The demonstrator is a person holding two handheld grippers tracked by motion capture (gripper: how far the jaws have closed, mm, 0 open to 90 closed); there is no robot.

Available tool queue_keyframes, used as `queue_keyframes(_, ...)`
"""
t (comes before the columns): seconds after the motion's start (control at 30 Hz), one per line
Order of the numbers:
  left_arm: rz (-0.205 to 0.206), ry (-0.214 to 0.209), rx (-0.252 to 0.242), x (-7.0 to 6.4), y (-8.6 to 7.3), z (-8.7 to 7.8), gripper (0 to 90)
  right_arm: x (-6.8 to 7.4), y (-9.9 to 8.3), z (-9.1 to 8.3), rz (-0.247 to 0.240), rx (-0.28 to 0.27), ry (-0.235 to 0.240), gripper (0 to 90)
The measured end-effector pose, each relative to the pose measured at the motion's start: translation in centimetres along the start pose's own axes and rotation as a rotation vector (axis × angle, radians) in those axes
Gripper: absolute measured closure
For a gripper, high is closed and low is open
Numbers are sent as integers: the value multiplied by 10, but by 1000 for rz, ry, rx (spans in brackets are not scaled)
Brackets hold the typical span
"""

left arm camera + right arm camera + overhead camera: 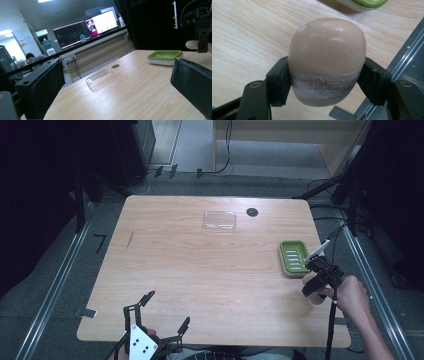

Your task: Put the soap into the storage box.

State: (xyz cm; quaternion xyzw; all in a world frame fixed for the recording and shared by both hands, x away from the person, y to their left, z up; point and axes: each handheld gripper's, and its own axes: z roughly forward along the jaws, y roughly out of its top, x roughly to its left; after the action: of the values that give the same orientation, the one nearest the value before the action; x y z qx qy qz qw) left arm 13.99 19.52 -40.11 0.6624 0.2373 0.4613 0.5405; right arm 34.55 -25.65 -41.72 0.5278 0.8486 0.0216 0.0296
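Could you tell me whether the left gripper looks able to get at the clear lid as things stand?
Probably yes: the left gripper is open and bare table lies between it and the clear lid.

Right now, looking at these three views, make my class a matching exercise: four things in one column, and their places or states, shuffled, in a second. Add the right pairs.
Things
1. soap bar
2. green soap dish
3. clear plastic lid
4. left gripper

Places or states
A. lying on the table's far side, near a dark round hole
B. open, at the table's near edge
C. clamped between the right gripper's jaws
D. empty, near the table's right edge

Pairs: 1-C, 2-D, 3-A, 4-B
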Motion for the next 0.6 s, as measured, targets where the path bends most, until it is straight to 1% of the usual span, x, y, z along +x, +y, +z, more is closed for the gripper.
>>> queue_keyframes(0.13, -1, 0, 0, 0, 0, 0, 0, 1, 3, -2, -8, -8, -2, 338)
queue_keyframes(0.17, -1, 0, 0, 0, 0, 0, 0, 1, 4, -3, -1, -9, 0, 338)
queue_keyframes(0.37, -1, 0, 0, 0, 0, 0, 0, 2, 9, -7, -3, -24, 0, 338)
queue_keyframes(0.53, -2, 0, -1, 0, 0, 0, 0, 2, 13, -10, -12, -31, 0, 339)
queue_keyframes(0.6, -1, 0, 0, 0, 0, 0, 0, 2, 14, -11, -6, -31, 1, 338)
